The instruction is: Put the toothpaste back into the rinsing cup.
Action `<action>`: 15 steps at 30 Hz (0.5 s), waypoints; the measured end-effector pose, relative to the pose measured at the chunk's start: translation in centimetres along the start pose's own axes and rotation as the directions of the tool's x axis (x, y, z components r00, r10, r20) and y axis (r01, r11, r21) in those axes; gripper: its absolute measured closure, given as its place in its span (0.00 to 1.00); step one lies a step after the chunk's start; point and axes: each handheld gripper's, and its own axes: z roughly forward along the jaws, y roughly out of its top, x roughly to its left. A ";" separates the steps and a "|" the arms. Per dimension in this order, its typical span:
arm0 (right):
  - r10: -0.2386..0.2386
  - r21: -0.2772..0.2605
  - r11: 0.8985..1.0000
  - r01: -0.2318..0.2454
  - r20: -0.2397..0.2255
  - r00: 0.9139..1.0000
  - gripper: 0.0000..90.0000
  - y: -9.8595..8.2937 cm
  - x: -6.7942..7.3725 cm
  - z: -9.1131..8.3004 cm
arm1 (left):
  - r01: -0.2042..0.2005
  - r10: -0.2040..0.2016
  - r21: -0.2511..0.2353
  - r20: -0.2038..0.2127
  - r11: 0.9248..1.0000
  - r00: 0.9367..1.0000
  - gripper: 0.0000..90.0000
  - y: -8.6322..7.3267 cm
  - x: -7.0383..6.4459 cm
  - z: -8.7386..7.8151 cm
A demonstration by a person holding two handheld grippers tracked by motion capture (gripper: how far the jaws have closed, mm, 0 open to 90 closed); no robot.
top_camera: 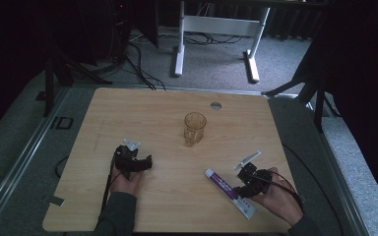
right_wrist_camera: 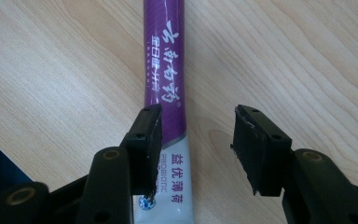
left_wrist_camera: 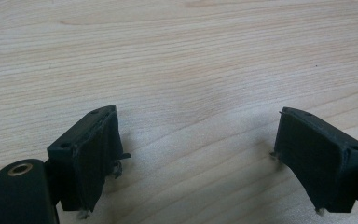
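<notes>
On the left side of the wooden table (top_camera: 128, 113), I am resting the left gripper (top_camera: 145, 163) low over bare wood, its jaws spread wide with nothing between them; the left gripper view confirms plain tabletop in the gap (left_wrist_camera: 198, 140). Moving toward the middle, I am noting the amber glass mug (top_camera: 195, 128) standing upright, well apart from both tools. Further right, I am working over the purple-and-white toothpaste tube (right_wrist_camera: 165, 84), which is lying flat on the table near the front edge. I am holding the right gripper (right_wrist_camera: 198, 140) wide open above its white end, one jaw sitting over the tube's edge and the other over bare wood beside it.

To grip it well, I am judging that I should be shifting sideways until the tube lies centred between the jaws, lowering until the tips are nearly brushing the wood, then closing gently across its width so the soft body is not squashed or skidding away.
</notes>
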 end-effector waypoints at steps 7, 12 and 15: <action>-0.005 0.008 1.000 0.005 -0.003 1.000 0.55 0.2 0.1 0.4 | 0.000 0.000 0.000 0.000 1.000 1.000 0.16 0.0 0.0 0.0; -0.008 0.014 1.000 0.008 -0.005 1.000 0.54 0.3 0.2 0.6 | 0.000 0.000 0.000 0.000 1.000 1.000 0.16 0.0 0.0 0.0; -0.014 0.016 1.000 0.014 -0.002 1.000 0.53 0.3 0.2 0.8 | -0.001 0.001 0.000 0.000 1.000 1.000 0.16 0.0 0.0 0.0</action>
